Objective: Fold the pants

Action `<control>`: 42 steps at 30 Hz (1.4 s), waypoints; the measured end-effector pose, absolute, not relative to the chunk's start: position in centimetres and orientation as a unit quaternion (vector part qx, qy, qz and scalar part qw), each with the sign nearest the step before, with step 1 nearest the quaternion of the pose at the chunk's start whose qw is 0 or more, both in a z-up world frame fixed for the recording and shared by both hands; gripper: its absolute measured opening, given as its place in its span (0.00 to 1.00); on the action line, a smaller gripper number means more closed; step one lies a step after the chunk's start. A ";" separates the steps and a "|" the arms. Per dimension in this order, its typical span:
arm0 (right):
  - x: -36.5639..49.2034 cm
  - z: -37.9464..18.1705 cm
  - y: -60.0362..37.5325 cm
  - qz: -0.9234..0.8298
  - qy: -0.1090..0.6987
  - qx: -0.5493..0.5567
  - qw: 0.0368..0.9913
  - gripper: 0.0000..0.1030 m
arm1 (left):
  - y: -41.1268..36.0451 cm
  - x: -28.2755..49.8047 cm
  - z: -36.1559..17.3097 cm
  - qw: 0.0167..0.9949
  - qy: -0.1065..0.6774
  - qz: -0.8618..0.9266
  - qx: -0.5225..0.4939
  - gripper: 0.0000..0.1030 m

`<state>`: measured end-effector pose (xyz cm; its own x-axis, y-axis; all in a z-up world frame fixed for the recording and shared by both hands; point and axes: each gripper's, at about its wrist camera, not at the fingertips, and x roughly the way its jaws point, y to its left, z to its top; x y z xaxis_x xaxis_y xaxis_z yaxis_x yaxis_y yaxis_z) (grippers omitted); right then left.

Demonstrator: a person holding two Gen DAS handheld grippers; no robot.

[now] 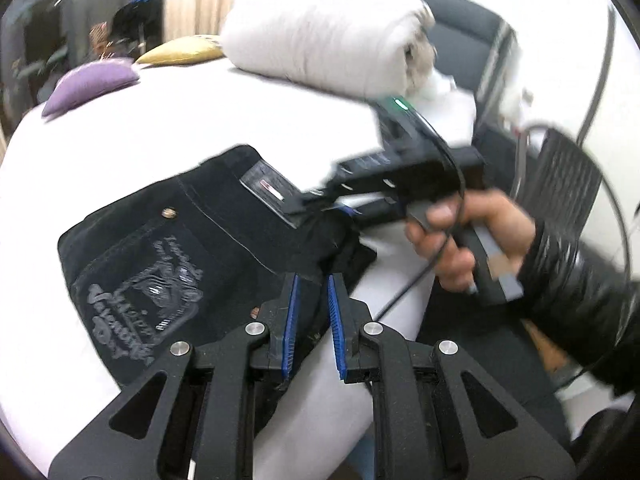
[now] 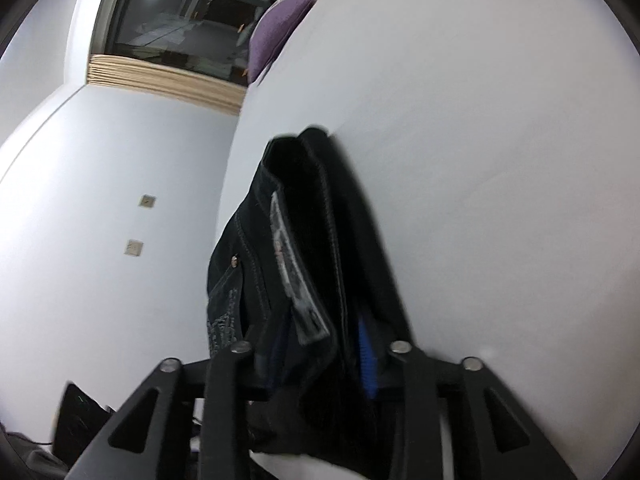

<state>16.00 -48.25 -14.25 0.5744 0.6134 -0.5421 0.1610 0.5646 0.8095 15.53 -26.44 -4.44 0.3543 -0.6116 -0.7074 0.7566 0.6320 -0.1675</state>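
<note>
Black pants with an embroidered back pocket and a waistband label lie folded on a white bed. My left gripper is open just above the pants' near edge, its blue pads apart with nothing between them. My right gripper comes in from the right, held by a hand, and is shut on the waistband corner by the label. In the right wrist view the pants fill the space between the fingers of the right gripper, and a blue pad presses against the cloth.
A rolled white duvet lies at the far side of the bed, with a purple cushion and a yellow cushion to the left. A cable hangs from the right gripper. A window shows in the wall.
</note>
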 end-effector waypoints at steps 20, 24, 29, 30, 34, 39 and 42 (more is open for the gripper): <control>13.0 -12.0 -42.3 0.105 0.477 0.315 0.813 0.07 | -17.0 24.6 -10.9 0.786 0.546 -0.290 -0.003 0.14; 11.5 -11.9 -42.9 0.085 0.480 0.308 0.817 0.07 | -16.9 23.7 -10.3 0.789 0.545 -0.283 0.019 0.14; 10.9 -11.3 -42.5 0.067 0.485 0.285 0.824 0.07 | -18.3 23.4 -9.4 0.790 0.543 -0.281 0.035 0.14; 10.8 -11.1 -42.2 0.063 0.489 0.275 0.825 0.07 | -17.6 23.5 -9.2 0.791 0.543 -0.280 0.036 0.14; 10.4 -10.7 -41.7 0.053 0.497 0.257 0.827 0.14 | -18.7 22.9 -9.6 0.792 0.541 -0.280 0.041 0.14; 9.4 -10.1 -42.3 0.004 0.504 0.235 0.831 0.47 | -18.2 22.3 -9.2 0.798 0.534 -0.273 0.057 0.14; 9.3 -9.7 -43.5 -0.005 0.496 0.242 0.834 0.47 | -17.5 22.2 -8.4 0.808 0.528 -0.254 0.068 0.16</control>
